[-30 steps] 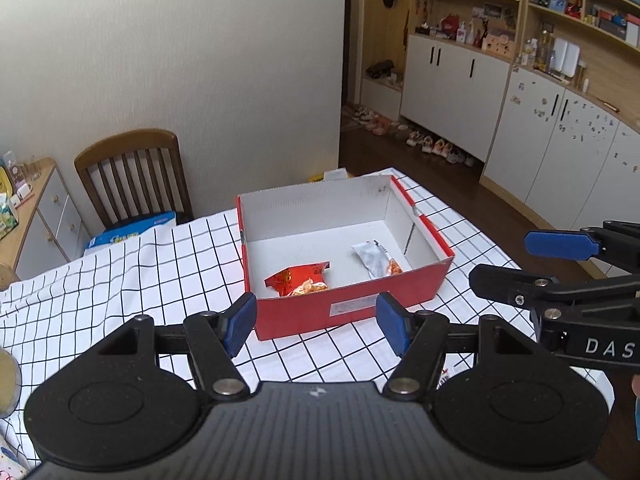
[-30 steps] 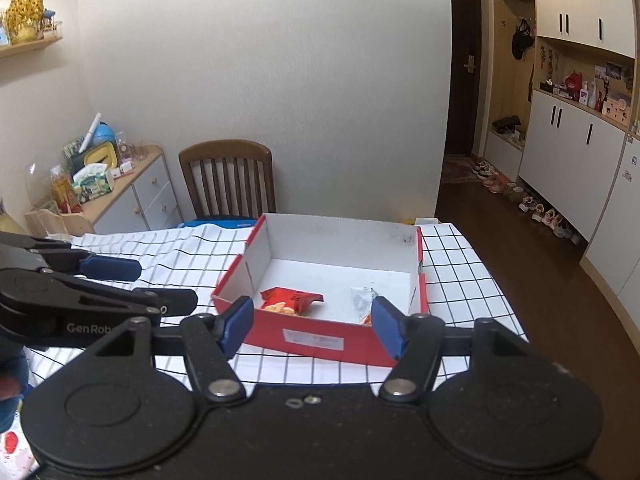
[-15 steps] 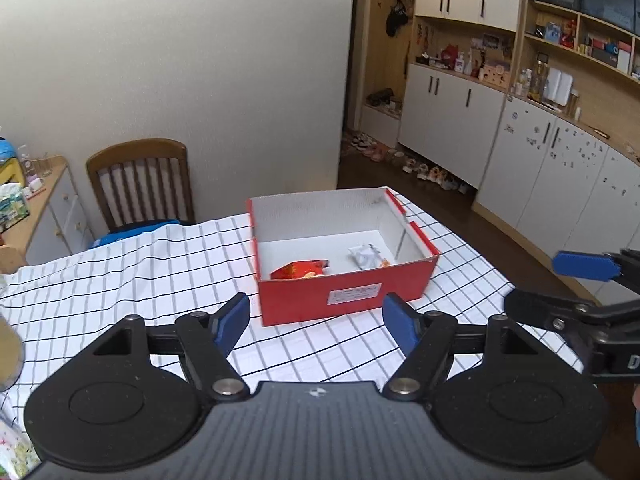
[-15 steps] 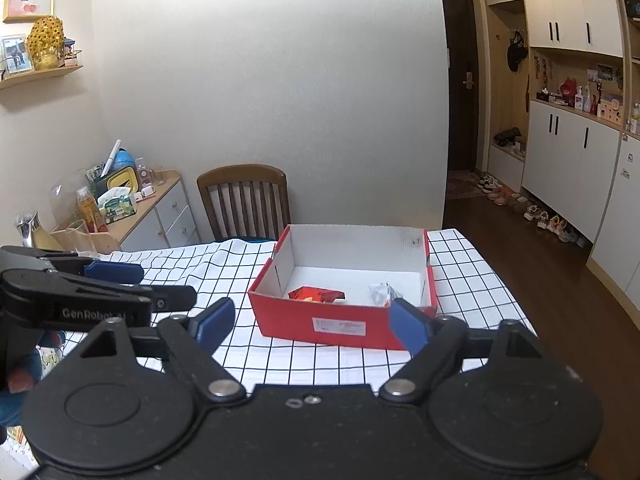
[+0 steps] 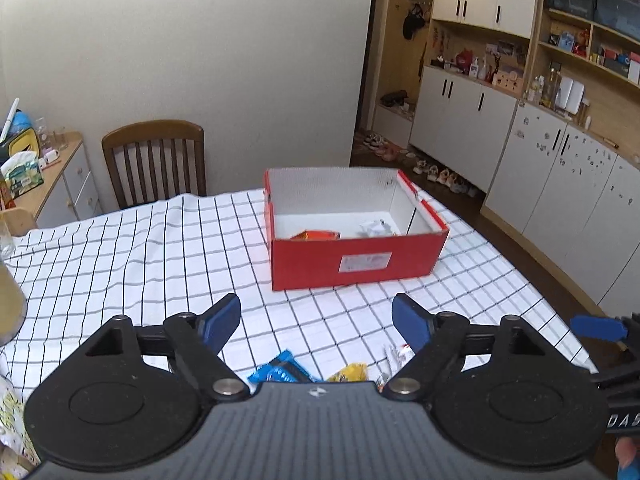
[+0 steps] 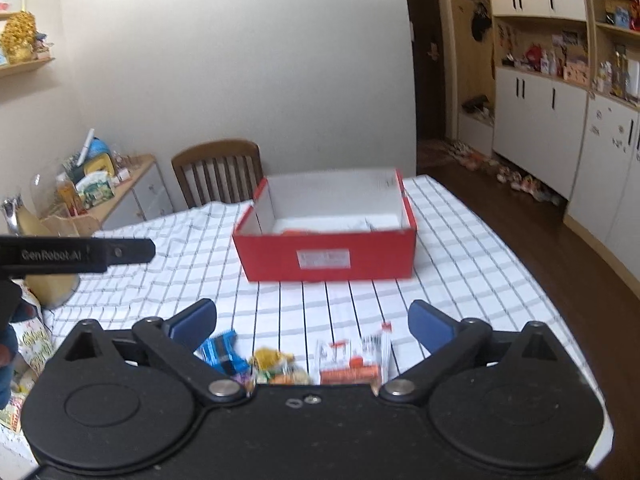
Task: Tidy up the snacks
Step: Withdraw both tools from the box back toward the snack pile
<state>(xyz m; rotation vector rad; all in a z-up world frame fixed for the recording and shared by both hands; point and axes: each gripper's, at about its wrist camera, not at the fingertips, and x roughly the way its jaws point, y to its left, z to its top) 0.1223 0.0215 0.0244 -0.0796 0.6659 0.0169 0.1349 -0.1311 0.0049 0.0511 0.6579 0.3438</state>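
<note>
Two packets [image 5: 314, 235] in box [image 5: 356, 266].

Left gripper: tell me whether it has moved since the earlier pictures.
Yes. The left gripper has pulled back from the red box, which now sits farther away, with snack packets appearing beneath.

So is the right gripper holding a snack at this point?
No, the right gripper is open and empty, with the snack packets lying on the tablecloth below it.
</note>
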